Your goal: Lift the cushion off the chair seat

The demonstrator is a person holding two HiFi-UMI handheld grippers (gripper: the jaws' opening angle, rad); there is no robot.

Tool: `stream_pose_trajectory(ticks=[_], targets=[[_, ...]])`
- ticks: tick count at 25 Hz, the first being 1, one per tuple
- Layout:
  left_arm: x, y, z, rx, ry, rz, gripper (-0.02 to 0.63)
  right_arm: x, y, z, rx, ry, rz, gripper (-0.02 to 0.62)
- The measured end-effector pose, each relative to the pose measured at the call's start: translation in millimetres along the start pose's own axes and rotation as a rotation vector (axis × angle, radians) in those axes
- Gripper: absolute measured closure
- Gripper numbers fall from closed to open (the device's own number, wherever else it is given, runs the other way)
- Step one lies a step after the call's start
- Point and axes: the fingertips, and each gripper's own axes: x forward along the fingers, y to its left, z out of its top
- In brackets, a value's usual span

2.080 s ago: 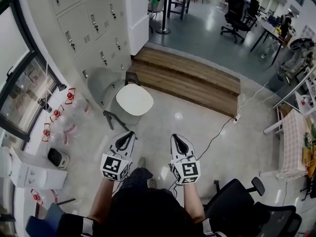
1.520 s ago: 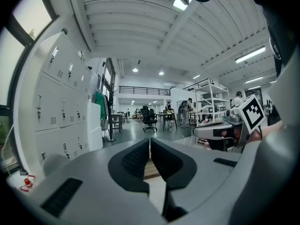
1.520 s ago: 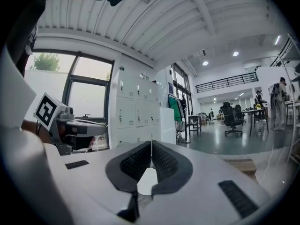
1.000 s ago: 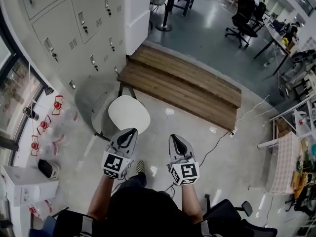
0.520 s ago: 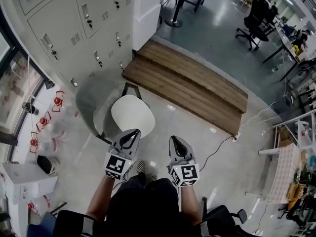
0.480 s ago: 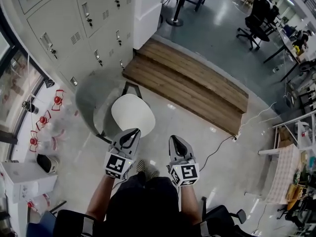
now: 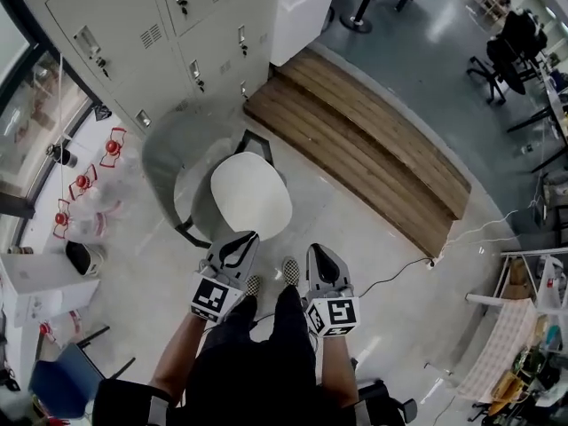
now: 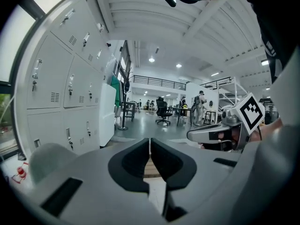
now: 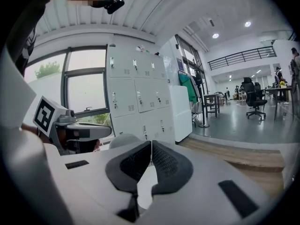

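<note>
Fingers shut tip to tip on nothing, in left gripper (image 8: 150, 143) and right gripper (image 9: 151, 145) alike. Held side by side, near the cushion (image 7: 251, 195) but short of it, touching nothing.

For a clean reach: open both wide before arriving. Come in low and near level, one gripper to each side of the near edge. Slip a finger under the rim and pinch there, not on top. Lift evenly, so as not to drag the chair (image 7: 169, 160).

Cushion: white, oval, flat on the seat. Long axis from far-left to near-right in the head view, near end toward the grippers, backrest curving round its left. Beyond, lockers (image 7: 115, 25) and wooden steps (image 7: 373, 158).
</note>
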Motion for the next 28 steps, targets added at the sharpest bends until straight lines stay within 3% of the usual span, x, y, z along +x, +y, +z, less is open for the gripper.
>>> stream_pose_trajectory(ticks=[6,15,21,28], targets=[[35,26,-30,-0.057,0.037,0.148,0.580,51,-36,-25,0.003,0.066,0.108,0.566],[85,57,-107,-0.143,0.079,0.241,0.580,126,-67,-90,0.011,0.173,0.204,0.566],[110,85,-173,-0.206,0.170,0.273,0.580,174,-79,-146,-0.015,0.220,0.247,0.566],[143,103,-243,-0.246,0.213,0.268,0.580,215,-90,-214,-0.004,0.258,0.276,0.566]])
